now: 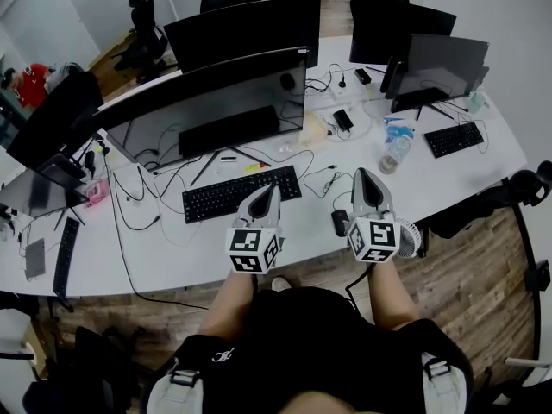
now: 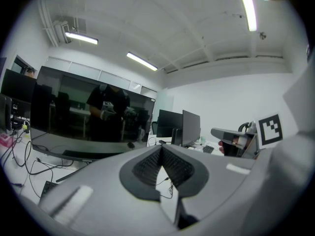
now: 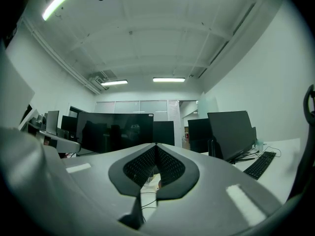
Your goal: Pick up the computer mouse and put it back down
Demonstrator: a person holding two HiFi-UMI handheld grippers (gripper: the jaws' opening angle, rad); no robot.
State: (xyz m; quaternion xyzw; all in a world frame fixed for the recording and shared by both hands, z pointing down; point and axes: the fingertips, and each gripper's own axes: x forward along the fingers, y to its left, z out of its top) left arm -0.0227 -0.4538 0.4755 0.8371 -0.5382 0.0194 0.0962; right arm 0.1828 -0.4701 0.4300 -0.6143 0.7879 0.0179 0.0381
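On the desk (image 1: 155, 248) before me, a keyboard (image 1: 241, 193) lies under a curved monitor (image 1: 216, 102). A bottle (image 1: 394, 153) stands farther right, near a second keyboard (image 1: 454, 139).

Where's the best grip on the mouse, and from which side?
Probably across its two long sides at mid-body, right gripper coming straight down: the mouse lies flat on the desk just left of it. Open the shut jaws first.

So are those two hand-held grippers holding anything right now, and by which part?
Nothing is held: the left hand-held gripper and the right hand-held gripper both have their jaws closed together, with nothing between them.
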